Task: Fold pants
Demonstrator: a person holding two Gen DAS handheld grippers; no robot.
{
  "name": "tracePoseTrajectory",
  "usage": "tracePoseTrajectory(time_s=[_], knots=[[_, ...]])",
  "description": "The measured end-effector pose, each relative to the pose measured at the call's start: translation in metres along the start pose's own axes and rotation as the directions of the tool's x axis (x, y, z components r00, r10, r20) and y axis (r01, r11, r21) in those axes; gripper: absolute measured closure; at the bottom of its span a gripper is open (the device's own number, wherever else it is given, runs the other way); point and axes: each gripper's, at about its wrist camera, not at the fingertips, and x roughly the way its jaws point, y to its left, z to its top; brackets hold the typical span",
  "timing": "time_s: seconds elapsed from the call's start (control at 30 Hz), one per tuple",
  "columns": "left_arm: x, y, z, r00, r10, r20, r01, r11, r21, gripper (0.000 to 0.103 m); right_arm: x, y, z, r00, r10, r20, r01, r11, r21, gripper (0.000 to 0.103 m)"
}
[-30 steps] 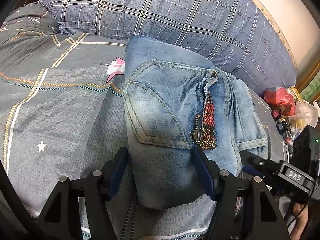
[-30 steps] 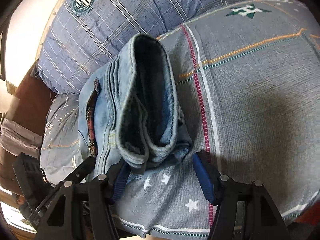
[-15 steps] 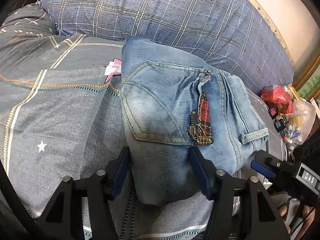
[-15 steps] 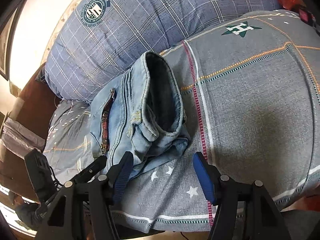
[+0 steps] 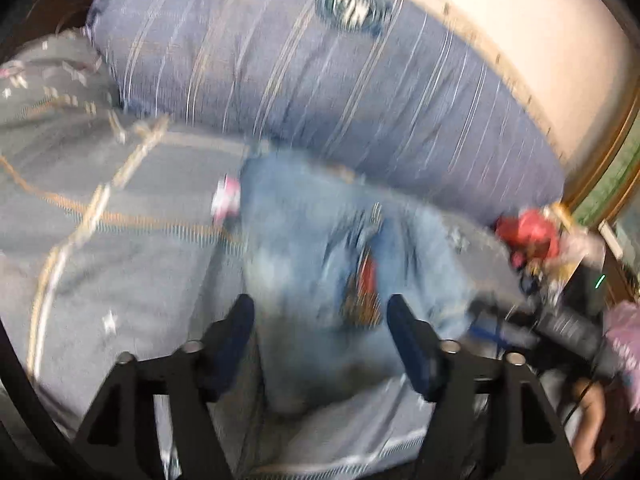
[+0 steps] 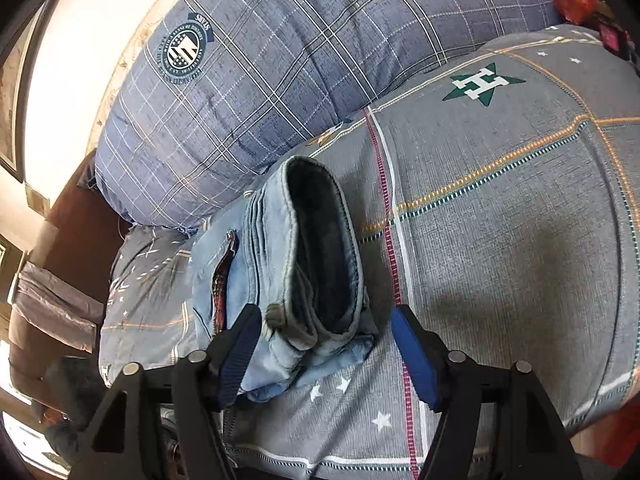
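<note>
The folded light-blue jeans (image 5: 320,264) lie in a compact bundle on the grey bedspread (image 5: 120,272), back pocket and red plaid patch facing up. The left wrist view is motion-blurred. My left gripper (image 5: 320,328) is open, its blue pads either side of the bundle's near end, holding nothing. In the right wrist view the jeans (image 6: 280,280) show their open waistband end and dark lining. My right gripper (image 6: 324,344) is open, just in front of that end, not gripping it.
A large blue plaid pillow (image 6: 280,60) lies behind the jeans against the cream wall. A pink tag (image 5: 226,200) lies left of the jeans. Red bags and clutter (image 5: 532,236) sit at the bed's right edge. The bedspread (image 6: 500,220) stretches wide to the right.
Both grippers have pulled back from the jeans, which now look smaller and farther away. The left view has blurred with fast motion. The bundle stays in place on the bed.
</note>
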Motion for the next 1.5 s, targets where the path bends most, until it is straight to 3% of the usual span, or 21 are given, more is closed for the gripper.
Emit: tracePoseTrajectory(time_s=[0.07, 0.13, 0.2, 0.33, 0.37, 0.47, 0.6, 0.67, 0.73, 0.77, 0.83, 0.93, 1.07, 1.13, 1.17, 1.23, 1.27, 1.4, 1.5], knots=[[0.008, -0.005, 0.015, 1.000, 0.030, 0.004, -0.030, 1.000, 0.005, 0.026, 0.009, -0.004, -0.001, 1.000, 0.019, -0.025, -0.019, 1.000, 0.007, 0.032], [0.033, -0.004, 0.031, 0.997, 0.037, -0.069, -0.038, 0.999, -0.008, 0.026, 0.015, -0.006, -0.003, 0.999, 0.028, -0.030, -0.027, 1.000, 0.011, 0.032], [0.066, 0.002, 0.047, 0.986, -0.009, -0.166, 0.002, 0.999, -0.041, 0.026, 0.022, -0.007, -0.005, 0.999, 0.040, -0.036, -0.039, 0.999, 0.013, 0.032], [0.106, 0.014, 0.065, 0.967, -0.020, -0.253, 0.005, 0.998, -0.061, 0.026, 0.039, -0.007, -0.005, 0.996, 0.054, -0.071, -0.052, 0.998, 0.029, 0.039], [0.115, 0.018, 0.067, 0.962, -0.023, -0.274, 0.007, 0.998, -0.058, 0.026, 0.042, -0.006, -0.006, 0.997, 0.026, -0.073, -0.025, 1.000, 0.007, 0.042], [0.117, 0.021, 0.063, 0.963, -0.038, -0.266, 0.016, 0.996, -0.083, 0.028, 0.046, -0.004, -0.007, 0.997, -0.002, -0.078, 0.000, 1.000, -0.022, 0.048], [0.115, 0.013, 0.061, 0.964, 0.038, -0.264, -0.044, 0.999, -0.016, 0.036, 0.048, -0.004, -0.005, 0.996, -0.008, -0.093, 0.006, 1.000, -0.025, 0.048], [0.112, 0.017, 0.068, 0.961, 0.028, -0.275, -0.044, 0.998, -0.051, 0.036, 0.042, 0.001, 0.002, 0.997, 0.016, -0.080, -0.019, 0.999, -0.047, 0.048], [0.114, 0.023, 0.078, 0.954, 0.010, -0.299, -0.040, 0.995, -0.095, 0.036, 0.027, 0.006, 0.013, 0.998, 0.054, -0.027, -0.055, 0.997, -0.048, 0.041], [0.119, 0.028, 0.082, 0.949, 0.009, -0.314, -0.044, 0.993, -0.106, 0.035, 0.021, 0.009, 0.024, 0.999, 0.054, 0.004, -0.054, 0.997, -0.053, 0.030], [0.126, 0.037, 0.085, 0.943, -0.009, -0.333, -0.041, 0.989, -0.143, 0.034, 0.015, 0.011, 0.041, 0.998, 0.058, 0.033, -0.057, 0.997, -0.049, 0.026], [0.133, 0.042, 0.079, 0.940, -0.026, -0.341, -0.028, 0.988, -0.152, 0.033, 0.027, 0.007, 0.060, 0.998, 0.063, -0.016, -0.064, 0.998, -0.022, 0.026], [0.130, 0.033, 0.071, 0.942, 0.000, -0.335, -0.031, 0.996, -0.085, 0.034, 0.062, -0.002, 0.069, 0.995, 0.011, -0.100, -0.016, 0.998, -0.054, 0.026], [0.132, 0.033, 0.069, 0.945, 0.002, -0.328, -0.031, 0.996, -0.084, 0.034, 0.077, -0.007, 0.065, 0.988, 0.044, -0.147, -0.048, 0.998, -0.028, 0.026], [0.133, 0.034, 0.068, 0.947, -0.003, -0.322, -0.030, 0.995, -0.099, 0.036, 0.086, -0.006, 0.062, 0.984, 0.036, -0.177, -0.042, 0.999, -0.031, 0.027], [0.134, 0.034, 0.066, 0.950, 0.003, -0.312, -0.035, 0.995, -0.094, 0.042, 0.093, 0.001, 0.057, 0.981, 0.009, -0.196, -0.023, 0.997, -0.067, 0.039], [0.134, 0.034, 0.067, 0.952, 0.008, -0.307, -0.038, 0.995, -0.092, 0.048, 0.095, 0.003, 0.056, 0.979, 0.010, -0.204, -0.026, 0.997, -0.077, 0.053], [0.125, 0.035, 0.067, 0.963, -0.033, -0.266, 0.004, 0.994, -0.110, 0.076, 0.101, 0.010, 0.051, 0.979, -0.016, -0.202, -0.005, 0.994, -0.107, 0.065], [0.110, 0.027, 0.072, 0.976, -0.094, -0.196, 0.076, 0.992, -0.096, 0.084, 0.097, 0.017, 0.049, 0.985, -0.009, -0.172, -0.016, 0.989, -0.145, 0.073]])
